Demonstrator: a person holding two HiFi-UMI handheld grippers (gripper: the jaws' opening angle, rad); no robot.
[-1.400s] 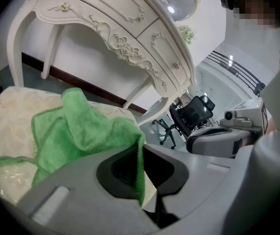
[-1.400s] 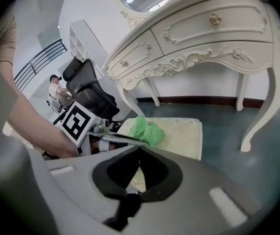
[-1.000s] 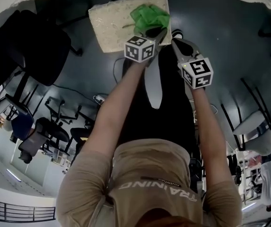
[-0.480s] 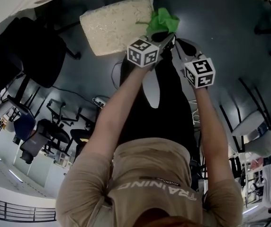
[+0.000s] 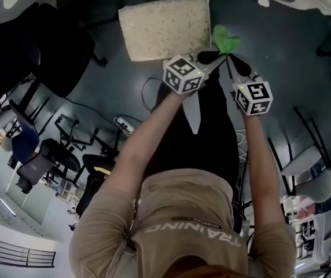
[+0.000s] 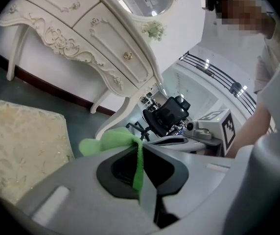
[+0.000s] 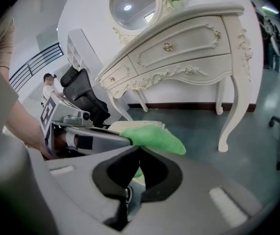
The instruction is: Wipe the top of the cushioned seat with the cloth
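Observation:
The cushioned seat (image 5: pixel 165 28) is a pale patterned square on the dark floor ahead of me. The green cloth (image 5: pixel 224 39) hangs just off its right edge, clear of the top. My left gripper (image 5: pixel 214 55) is shut on the cloth, and a green strip (image 6: pixel 139 165) runs down between its jaws. The seat's corner (image 6: pixel 22 146) lies to that gripper's left. My right gripper (image 5: pixel 230 61) is close beside the left one, jaws shut. Its tips (image 7: pixel 140 148) sit right under the cloth (image 7: pixel 154 138); a pinch on it does not show.
A white carved dressing table (image 7: pixel 189 48) with a round mirror stands beyond the seat, its legs (image 7: pixel 230 116) on the floor. Black office chairs (image 5: pixel 44 45) stand at the left and another (image 6: pixel 167 114) farther off. Cables lie on the floor by my legs.
The cloth has slid from the seat's right part off over its right edge. Both grippers moved right with it, and the right one has closed in on the cloth.

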